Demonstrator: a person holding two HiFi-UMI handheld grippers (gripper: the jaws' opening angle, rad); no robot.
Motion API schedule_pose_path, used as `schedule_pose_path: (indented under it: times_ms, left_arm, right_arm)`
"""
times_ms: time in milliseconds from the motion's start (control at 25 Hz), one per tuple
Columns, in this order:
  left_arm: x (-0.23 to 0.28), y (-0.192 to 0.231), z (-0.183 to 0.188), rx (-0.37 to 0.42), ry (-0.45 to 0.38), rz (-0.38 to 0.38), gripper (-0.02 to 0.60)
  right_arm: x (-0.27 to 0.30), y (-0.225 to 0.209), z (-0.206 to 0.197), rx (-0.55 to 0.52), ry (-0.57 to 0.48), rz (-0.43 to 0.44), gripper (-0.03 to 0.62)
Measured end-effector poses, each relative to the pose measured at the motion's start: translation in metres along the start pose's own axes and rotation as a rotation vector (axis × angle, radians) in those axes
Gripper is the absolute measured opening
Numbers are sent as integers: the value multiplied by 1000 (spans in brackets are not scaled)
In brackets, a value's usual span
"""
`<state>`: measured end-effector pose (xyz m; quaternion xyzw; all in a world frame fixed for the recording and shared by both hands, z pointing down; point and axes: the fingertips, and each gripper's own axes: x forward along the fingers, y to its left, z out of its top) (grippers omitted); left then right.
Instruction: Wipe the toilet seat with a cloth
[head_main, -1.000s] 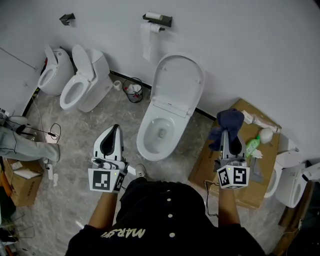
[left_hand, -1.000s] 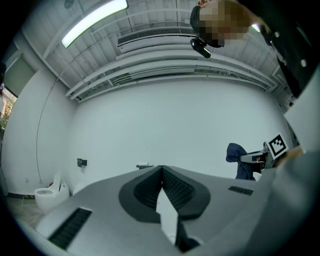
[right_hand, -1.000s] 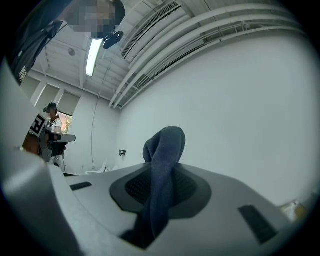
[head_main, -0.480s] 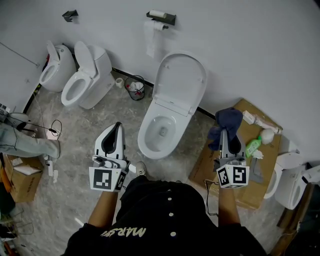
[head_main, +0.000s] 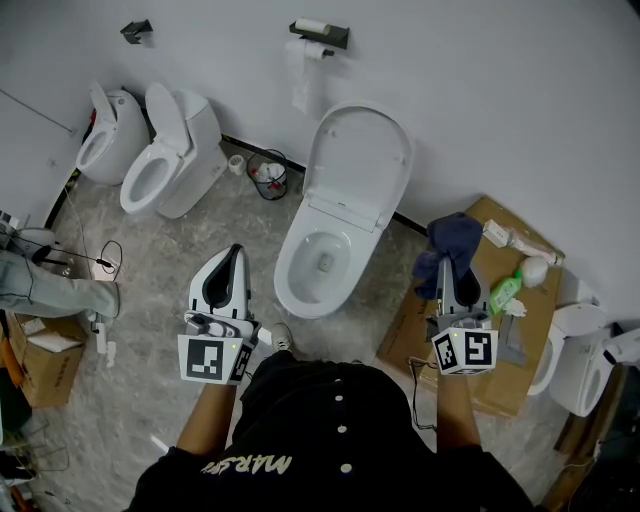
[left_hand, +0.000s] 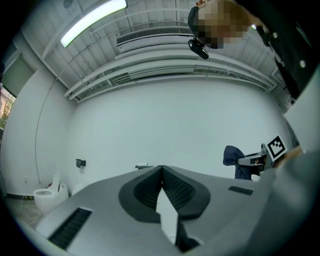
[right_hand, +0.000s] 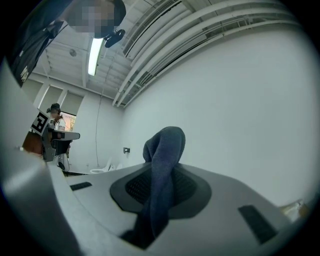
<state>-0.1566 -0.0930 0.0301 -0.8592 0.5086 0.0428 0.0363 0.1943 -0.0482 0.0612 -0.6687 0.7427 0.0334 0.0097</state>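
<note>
Looking down past my dark shirt (head_main: 335, 420), I have both claws held out level in front of me, well apart. My left claw (head_main: 231, 253) hangs over the grey stone floor (head_main: 150, 260), left of the toilet. In the left gripper view its jaws meet at the tips with nothing between them. My right claw (head_main: 452, 265) is over the near-left part of a cardboard box (head_main: 405, 335). It is clamped on the dark blue cloth (head_main: 452, 238). In the right gripper view the cloth runs down between the two pads and bunches into a hump above the tips.

Just right of that claw, a green bottle (head_main: 505, 292) lies on the box. Between the two claws and a little farther out is the white toilet, its toilet seat (head_main: 285, 272) down on the bowl and its lid (head_main: 358, 165) raised against the wall. The cloth is clear of the seat, off to its right, not touching it.

Farther left, a small waste bin (head_main: 268, 181) stands near the wall, and two more toilets (head_main: 165, 165) stand beyond it. A paper roll holder (head_main: 318, 33) is fixed on the wall above.
</note>
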Motion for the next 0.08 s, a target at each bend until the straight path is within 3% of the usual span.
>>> schedule_pose_path:
  times_ms: [80]
  left_arm:
    - [2, 2, 0, 1, -1, 0, 11]
  right_arm:
    - [2, -2, -1, 0, 5, -2, 73]
